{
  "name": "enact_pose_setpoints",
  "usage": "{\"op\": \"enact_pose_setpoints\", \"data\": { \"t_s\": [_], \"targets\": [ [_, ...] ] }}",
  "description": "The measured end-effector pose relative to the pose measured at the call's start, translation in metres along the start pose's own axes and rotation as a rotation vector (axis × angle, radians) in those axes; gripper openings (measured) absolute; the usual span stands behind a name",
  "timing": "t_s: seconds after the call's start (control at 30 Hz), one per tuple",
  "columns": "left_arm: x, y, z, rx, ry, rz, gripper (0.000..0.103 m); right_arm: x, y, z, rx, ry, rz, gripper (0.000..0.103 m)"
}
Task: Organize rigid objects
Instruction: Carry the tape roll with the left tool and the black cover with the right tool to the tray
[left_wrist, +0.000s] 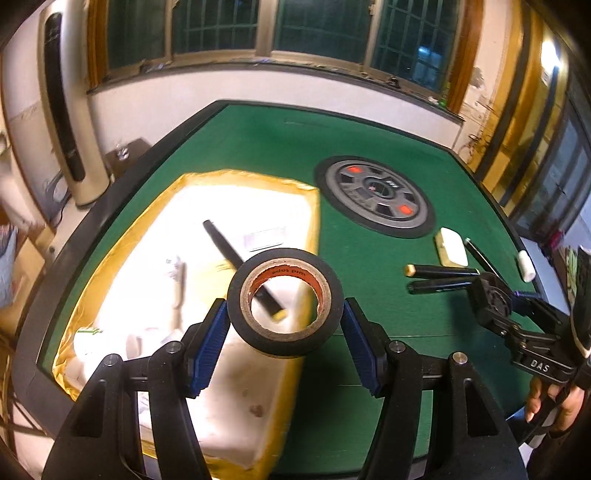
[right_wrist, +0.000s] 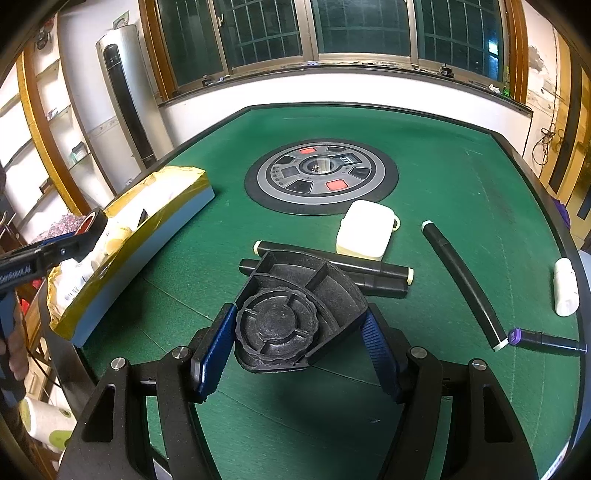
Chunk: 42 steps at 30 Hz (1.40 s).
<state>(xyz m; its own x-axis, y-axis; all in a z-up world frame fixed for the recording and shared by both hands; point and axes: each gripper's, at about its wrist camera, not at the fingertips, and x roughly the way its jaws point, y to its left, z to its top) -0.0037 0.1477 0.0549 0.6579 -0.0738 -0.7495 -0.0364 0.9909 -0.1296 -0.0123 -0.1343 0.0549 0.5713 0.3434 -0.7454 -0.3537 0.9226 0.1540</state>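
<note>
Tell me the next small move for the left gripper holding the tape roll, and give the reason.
Probably lower the left gripper a little and open it, letting the black tape roll drop into the yellow-taped box. The pads clamp the roll on both sides, and it hangs above the box's near right edge, where a black marker already lies. A slight shift further over the box first might be safer.

Dark barred windows (right_wrist: 362, 29), white wall, tower air conditioner (right_wrist: 125, 99), green felt table (right_wrist: 461, 177).
</note>
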Motion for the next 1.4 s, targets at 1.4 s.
{"op": "enact_pose_setpoints", "data": {
  "t_s": [1.4],
  "targets": [
    [0.020,0.051,-0.043,-0.029,0.167,-0.016,0.061,0.033,0.129,0.063,-0.222,0.009,0.248,0.063]
  ]
}}
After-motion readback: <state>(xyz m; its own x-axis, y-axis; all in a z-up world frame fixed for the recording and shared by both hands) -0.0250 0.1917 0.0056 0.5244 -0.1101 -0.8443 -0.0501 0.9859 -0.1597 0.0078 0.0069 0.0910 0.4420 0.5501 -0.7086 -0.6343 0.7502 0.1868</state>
